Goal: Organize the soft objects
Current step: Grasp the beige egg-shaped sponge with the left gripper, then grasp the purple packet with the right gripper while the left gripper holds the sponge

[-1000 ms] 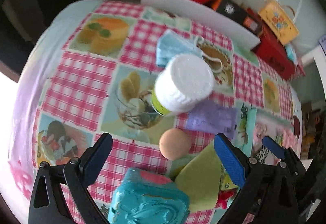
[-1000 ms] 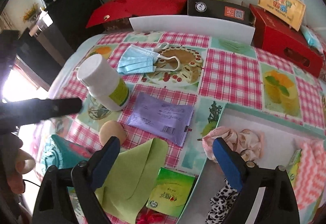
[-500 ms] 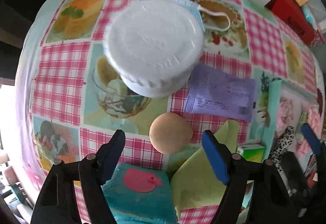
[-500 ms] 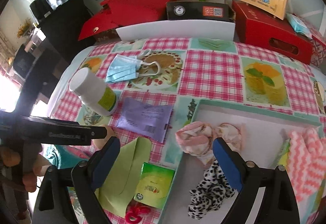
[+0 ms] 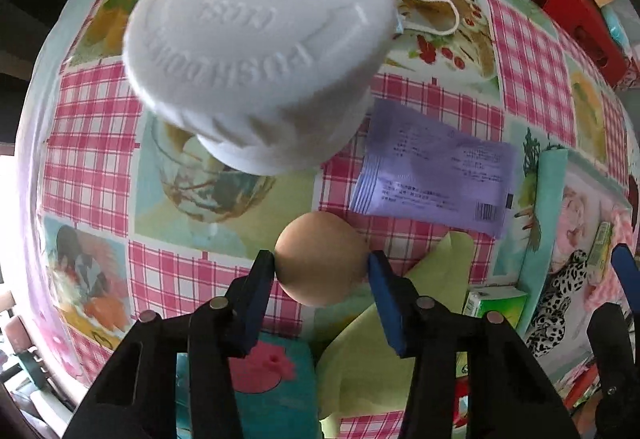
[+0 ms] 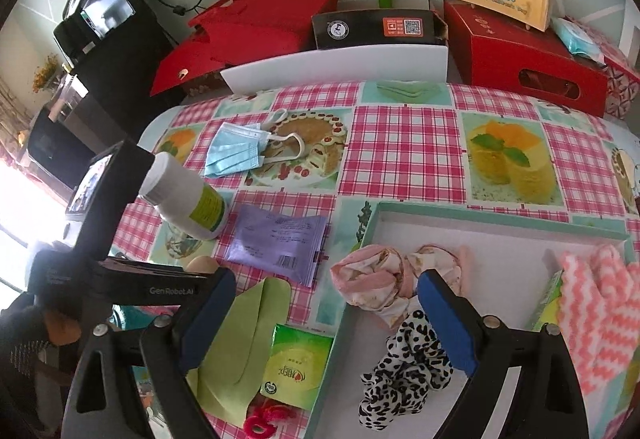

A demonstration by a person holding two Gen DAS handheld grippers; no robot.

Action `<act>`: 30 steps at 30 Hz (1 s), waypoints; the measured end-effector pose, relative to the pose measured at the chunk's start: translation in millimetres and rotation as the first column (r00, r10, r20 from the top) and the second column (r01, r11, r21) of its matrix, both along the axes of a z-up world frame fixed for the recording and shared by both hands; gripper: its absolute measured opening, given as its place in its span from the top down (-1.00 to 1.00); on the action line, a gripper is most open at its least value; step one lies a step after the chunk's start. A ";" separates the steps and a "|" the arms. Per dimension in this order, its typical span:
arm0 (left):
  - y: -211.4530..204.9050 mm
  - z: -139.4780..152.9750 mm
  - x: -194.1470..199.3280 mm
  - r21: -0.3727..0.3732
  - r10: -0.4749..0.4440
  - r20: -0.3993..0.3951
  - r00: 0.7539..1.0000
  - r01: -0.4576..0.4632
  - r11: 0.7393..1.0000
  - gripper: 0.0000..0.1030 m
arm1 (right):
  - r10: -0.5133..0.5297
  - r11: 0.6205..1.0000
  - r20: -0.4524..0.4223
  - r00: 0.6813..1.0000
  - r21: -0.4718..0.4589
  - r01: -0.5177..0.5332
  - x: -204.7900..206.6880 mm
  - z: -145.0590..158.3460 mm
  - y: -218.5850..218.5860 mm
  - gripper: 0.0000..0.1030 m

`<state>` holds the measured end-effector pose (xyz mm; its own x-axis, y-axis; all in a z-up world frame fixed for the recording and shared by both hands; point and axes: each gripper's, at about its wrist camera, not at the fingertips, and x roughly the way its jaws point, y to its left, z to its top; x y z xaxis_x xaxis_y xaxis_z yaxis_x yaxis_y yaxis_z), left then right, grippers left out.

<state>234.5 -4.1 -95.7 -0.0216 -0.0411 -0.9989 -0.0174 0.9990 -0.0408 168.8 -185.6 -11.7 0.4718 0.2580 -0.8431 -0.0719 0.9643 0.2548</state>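
left tongs: just closing, pads touching egg both sides | bottle crowds it behind, cap embossed, unreadable | right tongs: apart, empty, above tray edge | scrunchies in tray | desk far half open

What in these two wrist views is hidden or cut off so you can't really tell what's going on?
- White bottle, left wrist view: its big cap hides the label.
- Tan ball, right wrist view: mostly hidden behind the left gripper.
- Teal object, left wrist view: cut off by the bottom edge.
- Face mask: in the left wrist view, hidden behind the bottle cap.
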 end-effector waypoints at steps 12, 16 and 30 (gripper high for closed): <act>21.8 22.7 -33.3 -0.144 0.141 0.165 0.976 -0.118 0.983 0.06 | 0.002 1.000 0.002 1.000 -0.003 -0.002 0.2 -1.7 0.7 -0.83; 26.4 32.6 -49.6 -0.164 0.196 0.229 0.953 -0.161 0.973 0.06 | 0.011 1.000 0.000 1.000 -0.013 -0.011 0.4 -3.9 3.7 -0.83; 42.1 56.8 -54.8 -0.164 0.189 0.296 0.936 -0.145 0.976 0.06 | 0.064 0.993 0.016 0.998 -0.098 -0.062 5.1 -10.3 19.7 -0.78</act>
